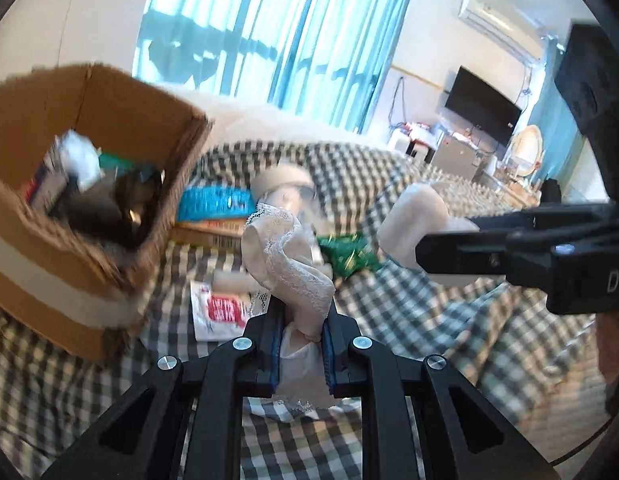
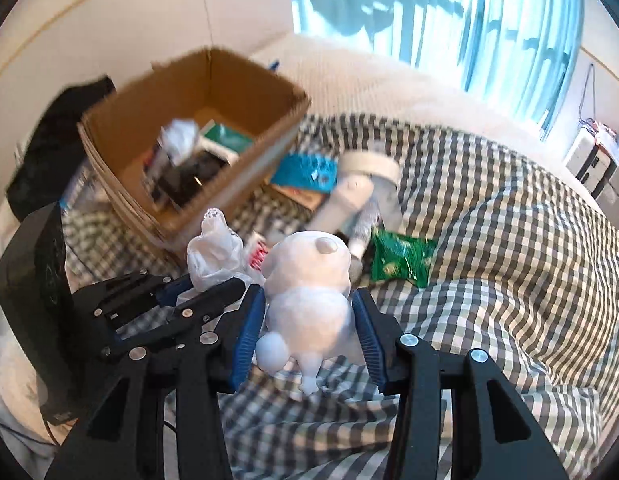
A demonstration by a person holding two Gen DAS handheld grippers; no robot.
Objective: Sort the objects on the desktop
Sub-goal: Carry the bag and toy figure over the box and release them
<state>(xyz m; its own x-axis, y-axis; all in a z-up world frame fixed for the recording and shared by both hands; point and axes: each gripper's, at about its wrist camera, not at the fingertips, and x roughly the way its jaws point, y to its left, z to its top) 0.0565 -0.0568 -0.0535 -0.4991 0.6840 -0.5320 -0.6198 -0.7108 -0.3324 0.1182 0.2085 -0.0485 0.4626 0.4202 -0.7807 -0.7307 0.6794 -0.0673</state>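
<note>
Left gripper clamps white lace cloth; right gripper clamps white plush toy, both above checked blanket, near cardboard box.

White animal figurine between the right gripper jaws, above checkered bedcover, cardboard box beyond.

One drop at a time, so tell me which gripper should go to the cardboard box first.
Left, probably. The left gripper, shut on the lace cloth, is nearer the cardboard box. The right gripper, shut on the white bear figurine, sits farther away.
</note>
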